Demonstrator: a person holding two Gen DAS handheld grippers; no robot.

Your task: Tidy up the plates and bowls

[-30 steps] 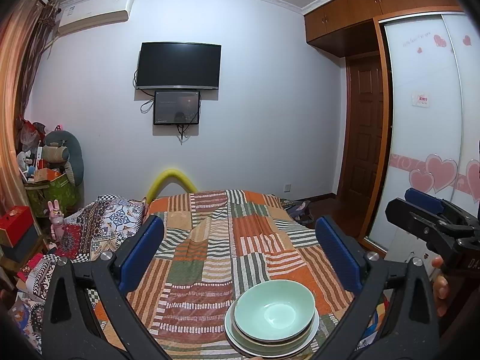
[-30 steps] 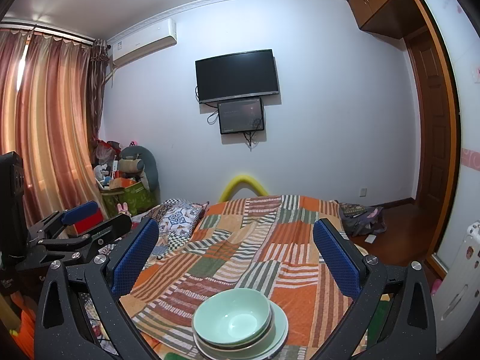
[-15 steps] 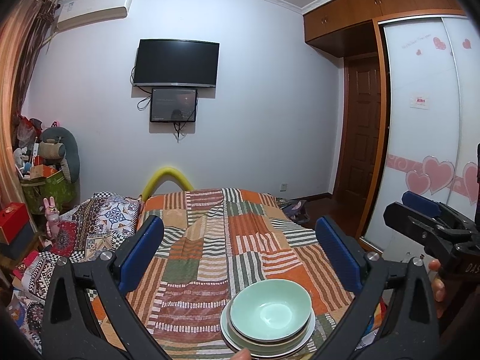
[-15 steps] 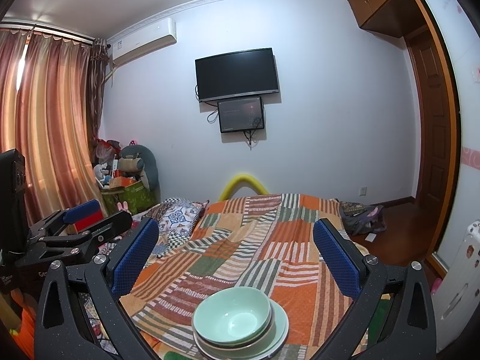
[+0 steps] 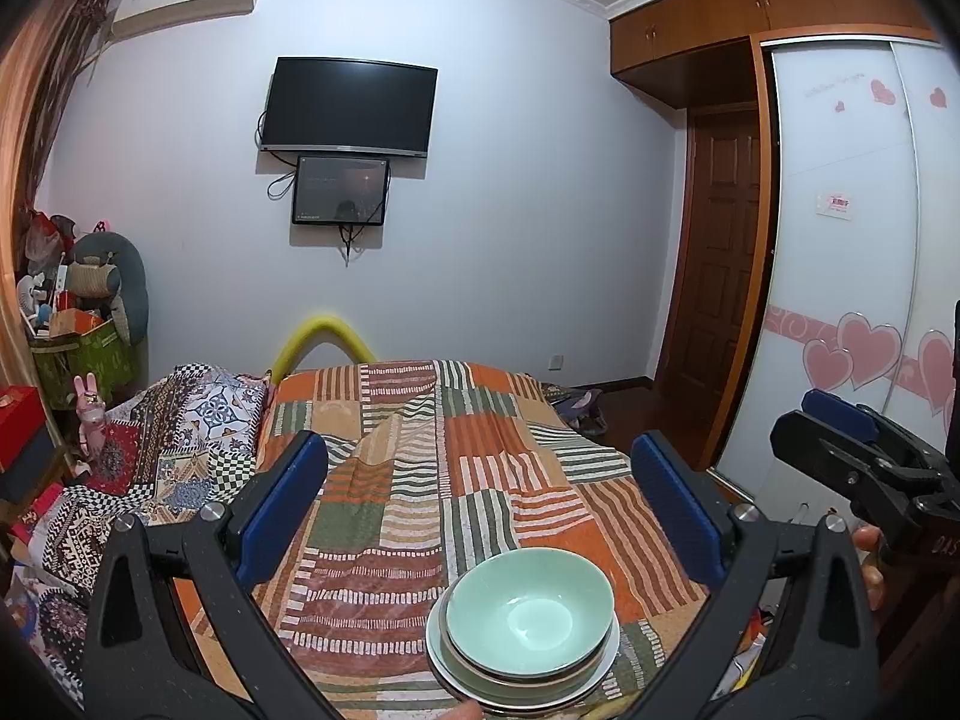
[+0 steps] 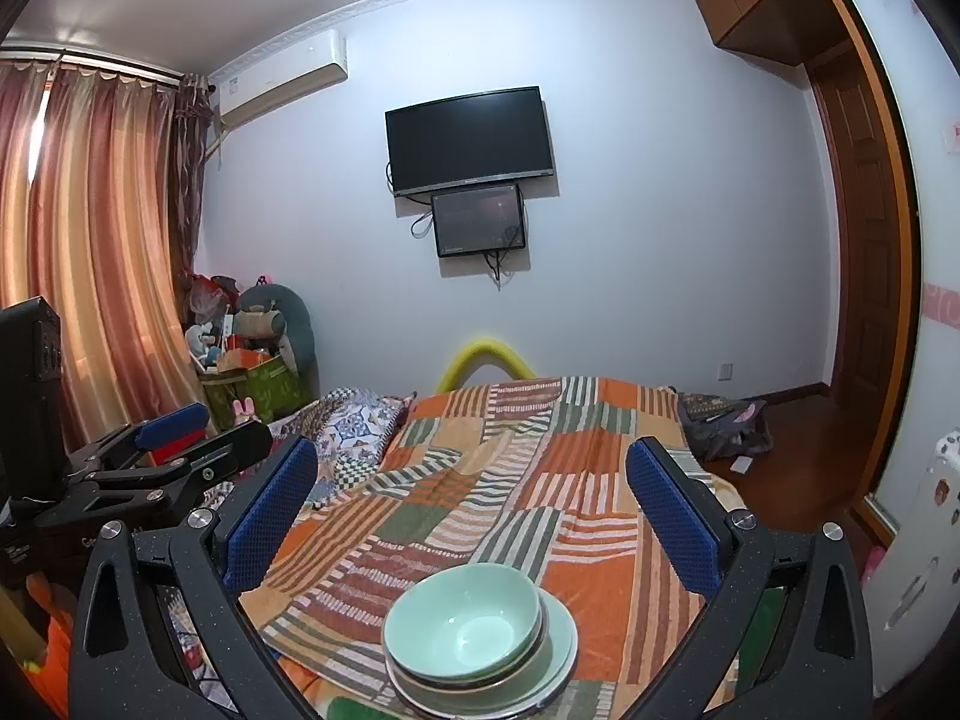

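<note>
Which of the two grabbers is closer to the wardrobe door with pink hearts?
Right. The right gripper sits beside the wardrobe door; the left gripper is farther, over the bed.

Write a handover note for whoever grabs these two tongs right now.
Left tongs: open, empty, held above the bed.
Right tongs: open, empty, alongside the left.
Pale green ceramic bowl sits on top of a stack of round plates at the near edge of the striped patchwork bedspread.
Done: dishes lie in one stack.
Left: nothing gripped yet; where the stack goes next is not visible.
</note>
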